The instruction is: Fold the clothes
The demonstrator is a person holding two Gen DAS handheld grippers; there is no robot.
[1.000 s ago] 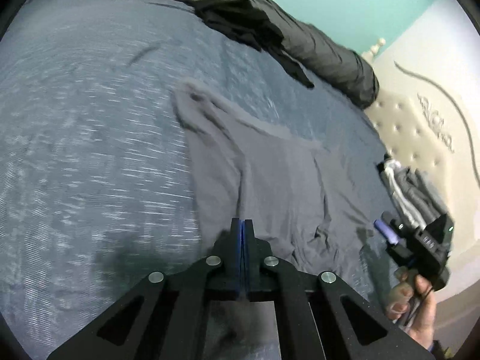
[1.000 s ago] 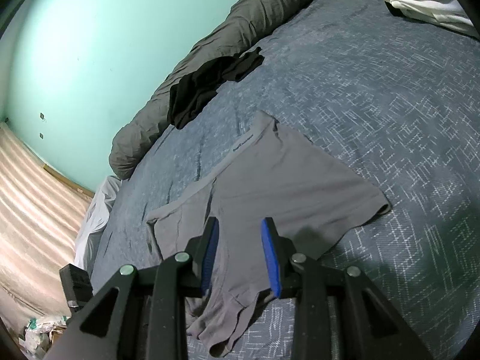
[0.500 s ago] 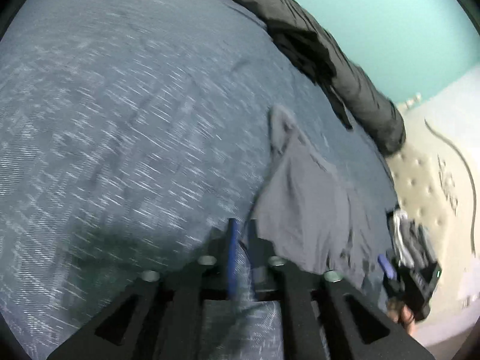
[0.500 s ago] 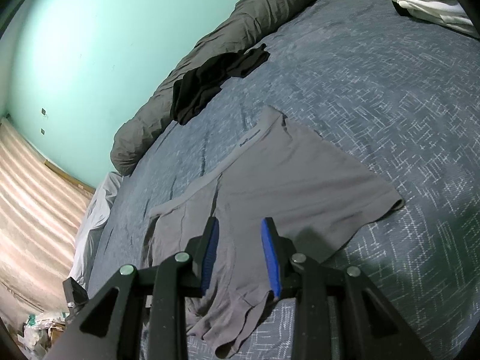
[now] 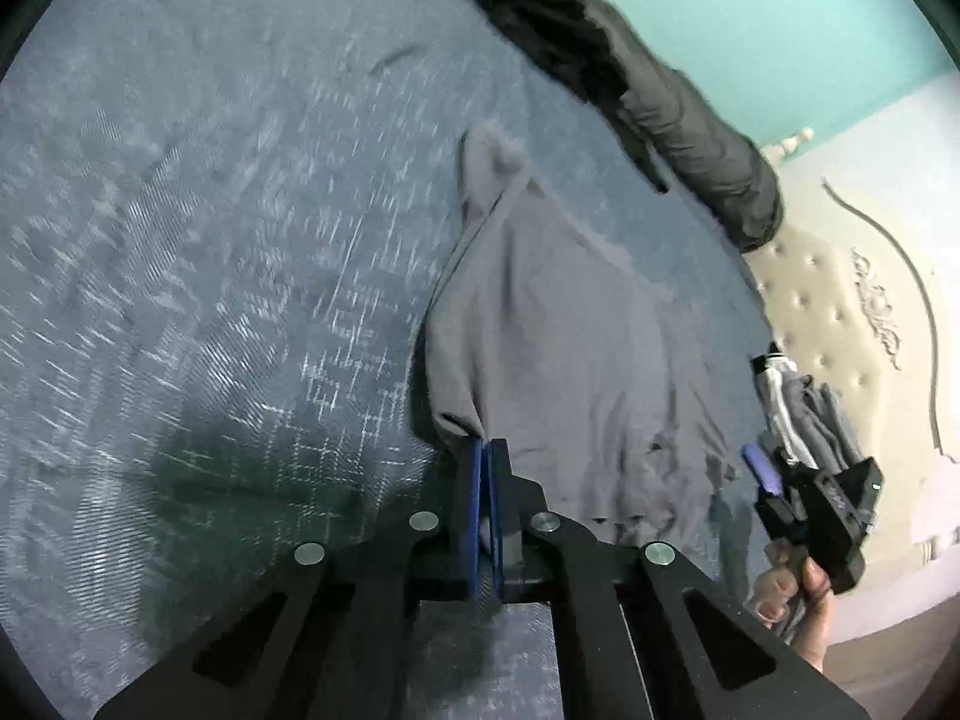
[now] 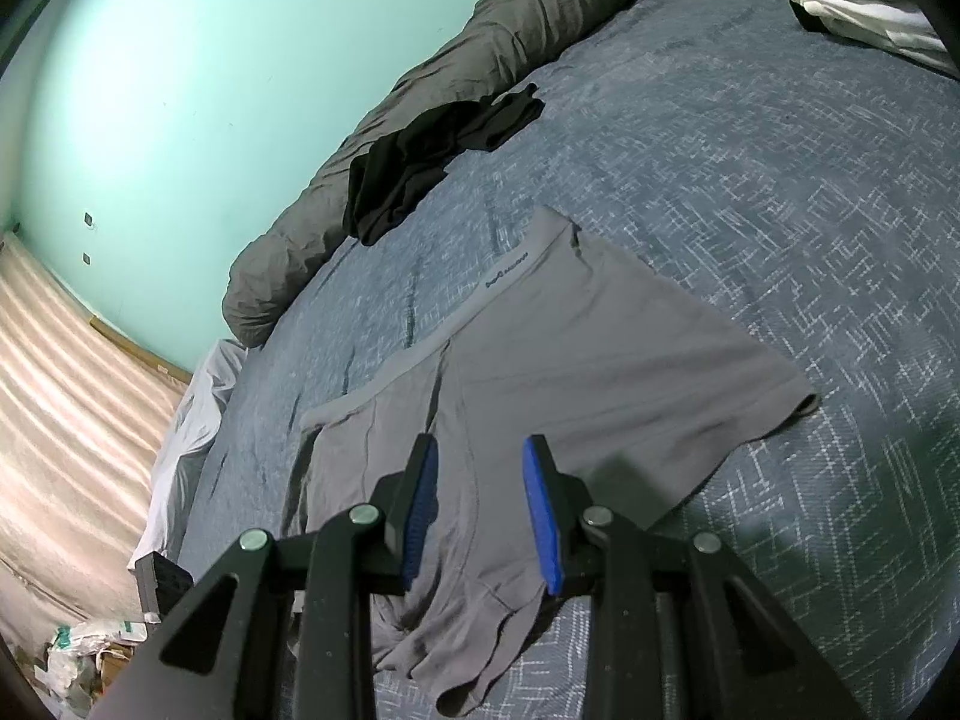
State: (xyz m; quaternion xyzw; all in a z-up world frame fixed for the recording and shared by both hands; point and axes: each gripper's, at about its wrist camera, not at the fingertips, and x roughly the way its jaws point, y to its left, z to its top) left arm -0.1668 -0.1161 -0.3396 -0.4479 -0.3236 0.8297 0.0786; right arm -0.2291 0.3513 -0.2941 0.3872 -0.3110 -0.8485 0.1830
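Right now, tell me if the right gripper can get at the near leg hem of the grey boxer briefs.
Probably yes. The right gripper hangs open just above the grey boxer briefs, with nothing between its fingers and the near hem.

In the left wrist view the bed (image 5: 198,276) left of the jaws is smeared by motion blur. The grey underwear (image 5: 558,348) is bunched at the closed jaws, its hem there hidden. Far right of the right jaws, the clothes pile (image 6: 864,6) is cropped by the edge.
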